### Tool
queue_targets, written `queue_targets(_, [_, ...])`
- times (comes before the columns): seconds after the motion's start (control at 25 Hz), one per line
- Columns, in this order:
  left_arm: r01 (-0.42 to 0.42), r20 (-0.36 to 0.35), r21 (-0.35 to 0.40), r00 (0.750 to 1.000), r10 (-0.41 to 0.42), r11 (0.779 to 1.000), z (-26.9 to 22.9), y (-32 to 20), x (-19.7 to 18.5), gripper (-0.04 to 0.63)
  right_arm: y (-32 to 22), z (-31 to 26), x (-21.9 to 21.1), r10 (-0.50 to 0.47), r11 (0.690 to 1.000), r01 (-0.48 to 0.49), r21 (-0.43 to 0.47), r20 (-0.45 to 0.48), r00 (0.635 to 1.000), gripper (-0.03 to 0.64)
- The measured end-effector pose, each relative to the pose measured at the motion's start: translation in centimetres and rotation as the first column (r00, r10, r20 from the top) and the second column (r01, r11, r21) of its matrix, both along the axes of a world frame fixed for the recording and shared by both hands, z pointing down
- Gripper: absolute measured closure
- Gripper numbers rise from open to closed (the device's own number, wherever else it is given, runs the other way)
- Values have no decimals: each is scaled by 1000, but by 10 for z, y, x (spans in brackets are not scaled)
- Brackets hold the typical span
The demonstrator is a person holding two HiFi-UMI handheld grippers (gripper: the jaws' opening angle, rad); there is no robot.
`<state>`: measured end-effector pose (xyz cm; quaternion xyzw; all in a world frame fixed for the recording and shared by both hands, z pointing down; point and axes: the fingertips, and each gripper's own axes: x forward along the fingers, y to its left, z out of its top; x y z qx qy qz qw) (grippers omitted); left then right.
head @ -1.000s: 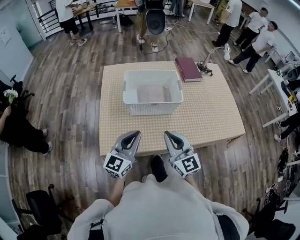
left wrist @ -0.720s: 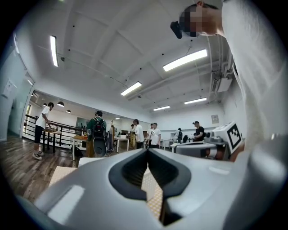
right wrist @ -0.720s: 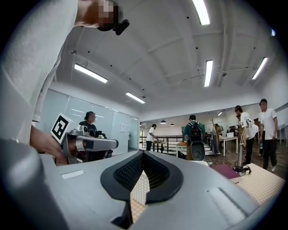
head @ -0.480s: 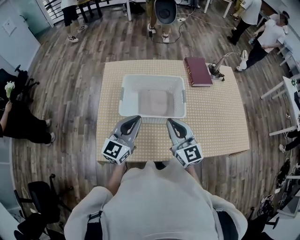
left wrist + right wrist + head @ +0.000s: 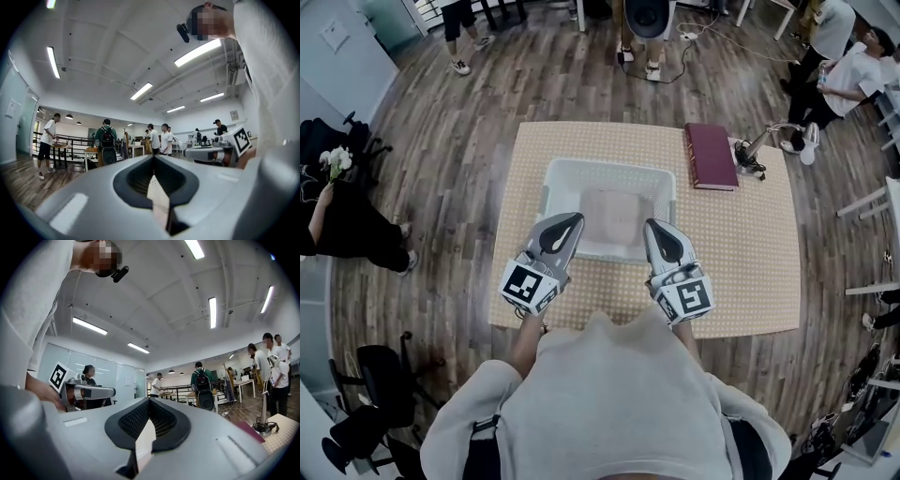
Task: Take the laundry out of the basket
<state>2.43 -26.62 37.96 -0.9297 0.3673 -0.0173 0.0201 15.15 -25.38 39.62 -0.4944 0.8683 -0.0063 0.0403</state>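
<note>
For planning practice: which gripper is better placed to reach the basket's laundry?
Left gripper, marginally: its tip shows slightly further over the basket. The right gripper, also shut, flanks the laundry likewise.

The person's grey plastic left gripper [image 5: 567,225] and matching right gripper [image 5: 658,231] are held side by side, apart, pointing forward. Both have their jaws closed together with nothing between them. The bare left forearm [image 5: 527,344] extends from a pale sleeve.

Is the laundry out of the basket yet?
Not yet. Done: nothing, the laundry lies inside the basket. In hand: nothing, the left claw and right claw are both shut and empty, near the basket. Left: grab it and lift it out.
</note>
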Motion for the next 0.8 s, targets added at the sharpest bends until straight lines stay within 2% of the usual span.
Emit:
queue_targets(0.36, [-7,0,-55,1000,7,998,14,-19,-28,588,-20,13,-17,51,996,-51,-76,-5,999,617])
queue_targets(0.48, [-26,22,-82,999,28,996,28,-24,-31,588,-25,29,-17,78,990,-80,-117,-17,997,617])
queue_targets(0.8, [-52,21,-160,998,56,986,62,-35,-46,588,-36,71,-15,131,965,-135,-225,-31,991,617])
